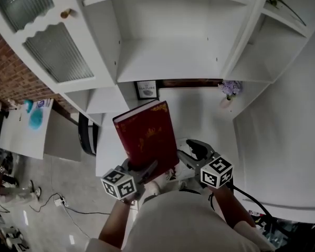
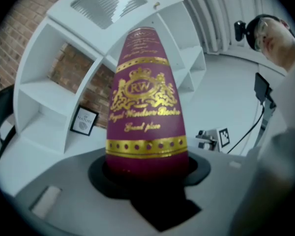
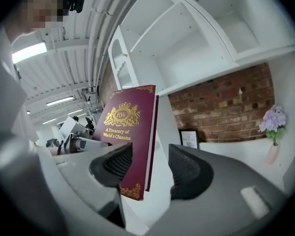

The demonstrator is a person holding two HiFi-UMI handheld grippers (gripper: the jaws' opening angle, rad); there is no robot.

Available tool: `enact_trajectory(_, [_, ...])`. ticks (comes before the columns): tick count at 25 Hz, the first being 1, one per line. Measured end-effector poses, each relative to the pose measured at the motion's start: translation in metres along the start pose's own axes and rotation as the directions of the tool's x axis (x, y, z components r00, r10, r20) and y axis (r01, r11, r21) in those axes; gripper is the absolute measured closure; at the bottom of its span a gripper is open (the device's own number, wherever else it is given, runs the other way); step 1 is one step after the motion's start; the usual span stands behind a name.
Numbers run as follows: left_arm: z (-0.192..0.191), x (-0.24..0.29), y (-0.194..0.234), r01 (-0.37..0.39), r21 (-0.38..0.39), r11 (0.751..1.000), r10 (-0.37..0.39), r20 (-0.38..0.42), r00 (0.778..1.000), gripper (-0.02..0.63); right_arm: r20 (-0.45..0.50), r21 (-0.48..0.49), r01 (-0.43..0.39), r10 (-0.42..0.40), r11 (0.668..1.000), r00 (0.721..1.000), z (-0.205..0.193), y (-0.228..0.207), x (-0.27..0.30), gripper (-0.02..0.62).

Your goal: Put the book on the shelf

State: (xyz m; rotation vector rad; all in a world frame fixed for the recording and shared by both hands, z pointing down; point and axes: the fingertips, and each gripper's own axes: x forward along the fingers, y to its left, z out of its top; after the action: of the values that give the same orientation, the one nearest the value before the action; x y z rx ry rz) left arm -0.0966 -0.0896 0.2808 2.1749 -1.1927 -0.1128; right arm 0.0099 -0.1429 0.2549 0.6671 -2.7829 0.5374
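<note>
Book [image 1: 147, 135] clenched in left fingers [image 1: 146, 170], right fingers [image 3: 187, 173] parted astride its edge, both aimed at shelf [image 1: 168, 62].

Matt maroon book [image 1: 147, 135] with glossy gold stamping [image 2: 145, 95]; smooth white-painted shelf [image 1: 168, 62].

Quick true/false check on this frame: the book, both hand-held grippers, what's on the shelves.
1. The book is dark red with gold print. True.
2. The left hand-held gripper is empty. False: it is shut on the book.
3. The book stands on the shelf unit. False: it is held in the air in front of it.
4. The right hand-held gripper has its jaws apart. True.
5. The flowers are yellow. False: they are purple.
6. A framed picture stands in the shelf unit. True.
</note>
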Motion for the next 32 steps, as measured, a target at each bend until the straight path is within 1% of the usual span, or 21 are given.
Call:
enact_trajectory(3, [0.031, 0.001, -0.013, -0.047, 0.07, 0.996, 0.043, 0.069, 0.997, 0.357, 0.056, -0.038, -0.017, 0.02, 0.999, 0.998, 0.029, -0.001, -0.007, 0.367])
enact_trajectory(6, [0.062, 0.004, -0.022, -0.096, 0.128, 0.987, 0.079, 0.131, 0.988, 0.356, 0.086, -0.065, -0.032, 0.038, 0.997, 0.996, 0.047, -0.004, -0.012, 0.37])
enact_trajectory(11, [0.104, 0.01, -0.028, -0.168, 0.164, 0.972, 0.13, 0.22, 0.967, 0.356, 0.108, -0.107, -0.048, 0.059, 0.993, 0.992, 0.068, -0.007, -0.011, 0.37])
enact_trajectory(15, [0.142, 0.008, -0.036, -0.225, 0.191, 0.956, 0.162, 0.299, 0.94, 0.356, 0.124, -0.13, -0.06, 0.077, 0.99, 0.989, 0.082, -0.009, -0.013, 0.37])
enact_trajectory(19, [0.183, 0.004, -0.042, -0.31, 0.237, 0.921, 0.207, 0.375, 0.903, 0.356, 0.124, -0.142, -0.068, 0.085, 0.988, 0.989, 0.088, -0.017, -0.015, 0.37])
enact_trajectory(23, [0.214, 0.008, -0.039, -0.385, 0.253, 0.888, 0.258, 0.419, 0.871, 0.356, 0.121, -0.153, -0.08, 0.099, 0.985, 0.988, 0.092, -0.021, -0.012, 0.37])
enact_trajectory(24, [0.221, 0.009, -0.037, -0.411, 0.264, 0.873, 0.275, 0.43, 0.86, 0.356, 0.121, -0.156, -0.087, 0.107, 0.984, 0.987, 0.094, -0.02, -0.009, 0.37])
enact_trajectory(27, [0.239, 0.013, -0.031, -0.489, 0.307, 0.816, 0.32, 0.464, 0.826, 0.356, 0.118, -0.159, -0.109, 0.129, 0.981, 0.985, 0.096, -0.017, -0.003, 0.37])
enact_trajectory(28, [0.244, 0.015, -0.03, -0.507, 0.313, 0.803, 0.331, 0.474, 0.816, 0.356, 0.116, -0.16, -0.115, 0.134, 0.98, 0.984, 0.096, -0.016, -0.002, 0.37])
enact_trajectory(29, [0.248, 0.017, -0.029, -0.52, 0.313, 0.795, 0.339, 0.482, 0.808, 0.356, 0.115, -0.163, -0.12, 0.139, 0.979, 0.984, 0.097, -0.015, -0.002, 0.37])
enact_trajectory(32, [0.262, 0.024, -0.024, -0.544, 0.298, 0.785, 0.356, 0.502, 0.788, 0.356, 0.12, -0.175, -0.129, 0.151, 0.976, 0.981, 0.102, -0.015, 0.0, 0.37])
